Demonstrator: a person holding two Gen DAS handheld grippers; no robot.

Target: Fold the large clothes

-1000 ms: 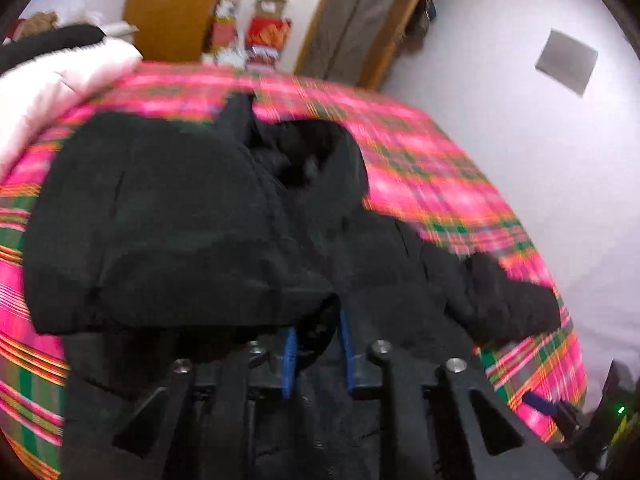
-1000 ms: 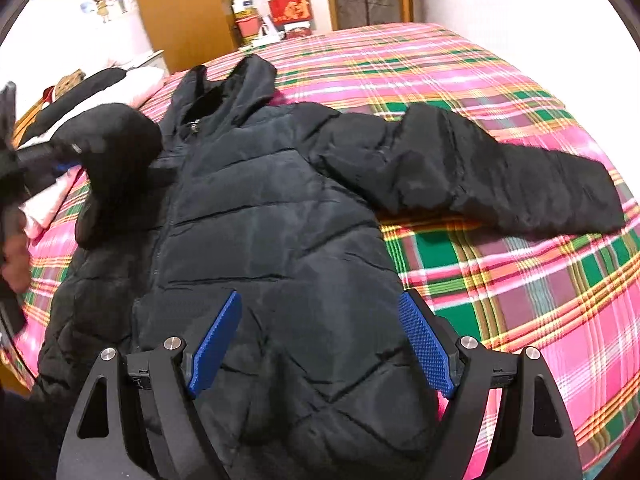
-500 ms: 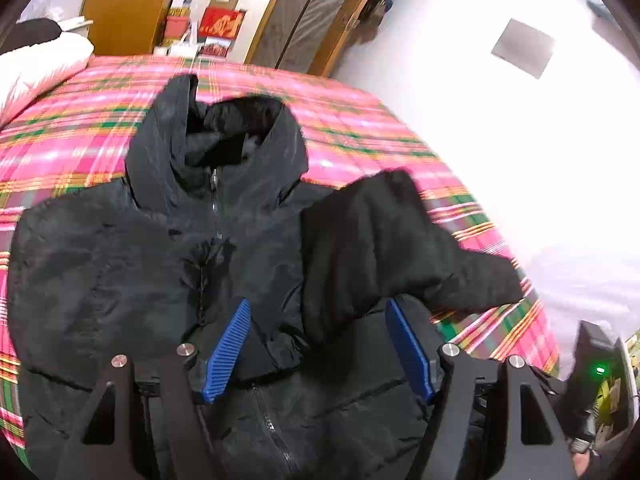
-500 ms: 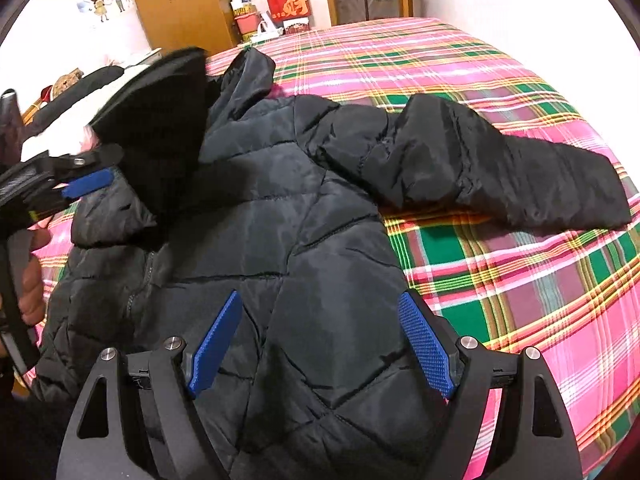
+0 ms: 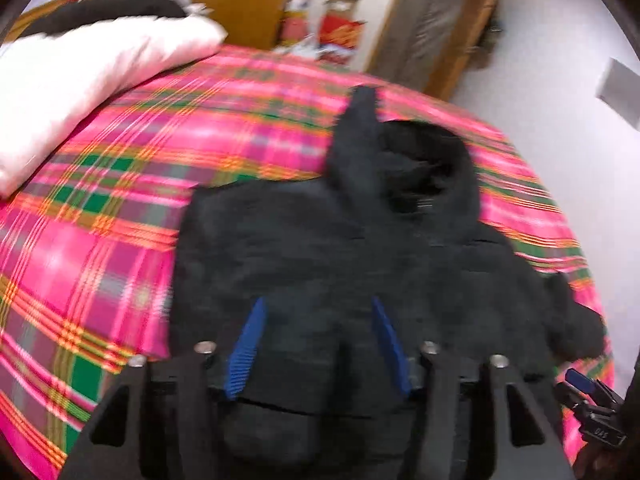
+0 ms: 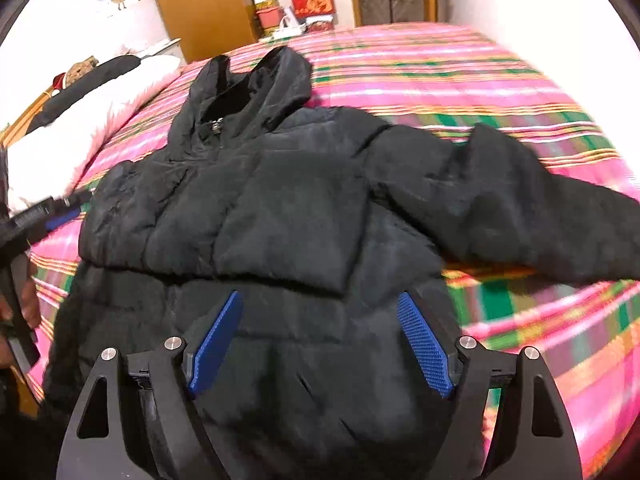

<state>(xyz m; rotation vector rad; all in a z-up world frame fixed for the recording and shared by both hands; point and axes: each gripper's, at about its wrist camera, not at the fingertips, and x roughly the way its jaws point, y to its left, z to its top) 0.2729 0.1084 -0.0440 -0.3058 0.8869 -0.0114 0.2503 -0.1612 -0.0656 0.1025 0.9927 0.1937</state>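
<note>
The sleeve that hung raised from the left gripper (image 5: 316, 340) a second ago now lies folded flat across the chest of the black puffer jacket (image 6: 280, 216); that gripper has let go and drawn back, its blue pads (image 5: 245, 354) partly apart and closing with nothing pinched between them. The right gripper (image 6: 320, 344) hovers over the jacket's lower front, jaws wide, narrowing slightly, and empty. The left wrist view is smeared by motion, so quilting and zip are hard to read there. The hem is cut off below both grippers. The jacket lies face up on the pink plaid bedspread (image 6: 500, 92), hood (image 6: 256, 88) toward the far wall, the other sleeve (image 6: 520, 216) still stretched out to the side. A white pillow (image 5: 80, 80) sits at the bed's edge, and a hand (image 6: 24, 304) shows at the frame's left.
</note>
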